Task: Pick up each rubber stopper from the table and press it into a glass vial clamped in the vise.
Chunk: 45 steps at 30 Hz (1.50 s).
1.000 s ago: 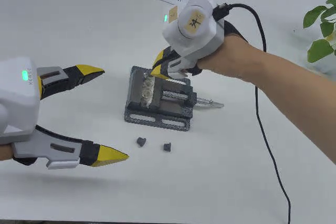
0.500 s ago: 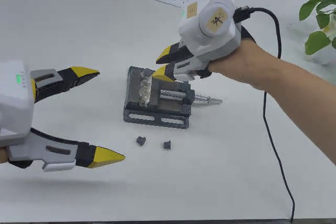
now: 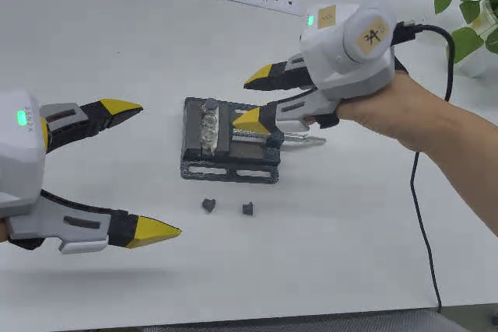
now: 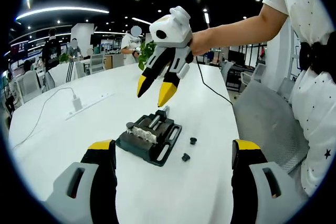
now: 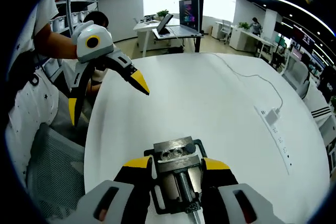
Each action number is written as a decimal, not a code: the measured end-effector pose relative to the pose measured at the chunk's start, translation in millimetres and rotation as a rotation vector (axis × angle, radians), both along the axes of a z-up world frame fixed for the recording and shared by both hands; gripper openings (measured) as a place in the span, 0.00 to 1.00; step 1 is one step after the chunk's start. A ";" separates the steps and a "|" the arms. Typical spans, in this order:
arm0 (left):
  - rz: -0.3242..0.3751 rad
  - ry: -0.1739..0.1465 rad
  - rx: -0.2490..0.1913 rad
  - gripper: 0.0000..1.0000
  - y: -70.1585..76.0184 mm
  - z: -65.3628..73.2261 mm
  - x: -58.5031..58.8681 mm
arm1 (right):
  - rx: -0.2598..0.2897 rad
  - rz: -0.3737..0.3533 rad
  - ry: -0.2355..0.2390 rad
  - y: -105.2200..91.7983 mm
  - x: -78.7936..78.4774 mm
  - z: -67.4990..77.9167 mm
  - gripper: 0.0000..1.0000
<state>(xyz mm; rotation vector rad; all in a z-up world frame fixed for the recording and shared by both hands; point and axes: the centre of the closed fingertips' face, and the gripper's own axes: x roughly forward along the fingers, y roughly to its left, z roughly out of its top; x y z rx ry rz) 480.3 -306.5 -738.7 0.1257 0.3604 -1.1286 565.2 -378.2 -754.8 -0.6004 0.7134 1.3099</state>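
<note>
We spot a hand-drawn mark on the tan sticker (image 3: 374, 33) atop the right gripper (image 3: 242, 101); too blurry, we can't read it.

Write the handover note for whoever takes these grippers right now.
Left gripper: open, empty, held off to the left of the vise.
Right gripper: open, empty, above the vise.
Vials: clamped in a row in the vise. One end vial looks capped with something dark; two look open.
Left stopper and right stopper: loose on the table in front of the vise.
Left to do: pick up each stopper and press it into an open vial.
</note>
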 end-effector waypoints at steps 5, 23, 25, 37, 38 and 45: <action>-0.018 -0.003 0.022 0.90 -1.3 -0.2 0.0 | 0.067 -0.054 0.002 -8.3 -12.1 6.1 0.41; -0.124 -0.021 0.168 0.83 -9.8 -12.6 -6.4 | 0.197 -0.140 0.004 -53.4 -54.8 -1.0 0.66; -0.133 -0.013 0.187 0.80 -10.6 -15.2 -6.2 | 0.205 -0.148 0.007 -60.1 -60.3 -2.9 0.67; -0.267 -0.049 0.338 0.63 -28.0 -38.1 -7.2 | 0.236 -0.178 0.010 -91.1 -84.6 -17.3 0.80; -0.274 -0.049 0.346 0.62 -29.5 -39.5 -6.9 | 0.238 -0.183 0.012 -92.5 -85.4 -18.0 0.81; -0.374 -0.094 0.464 0.50 -35.7 -60.5 -9.2 | 0.265 -0.209 0.012 -99.2 -95.1 -22.4 0.86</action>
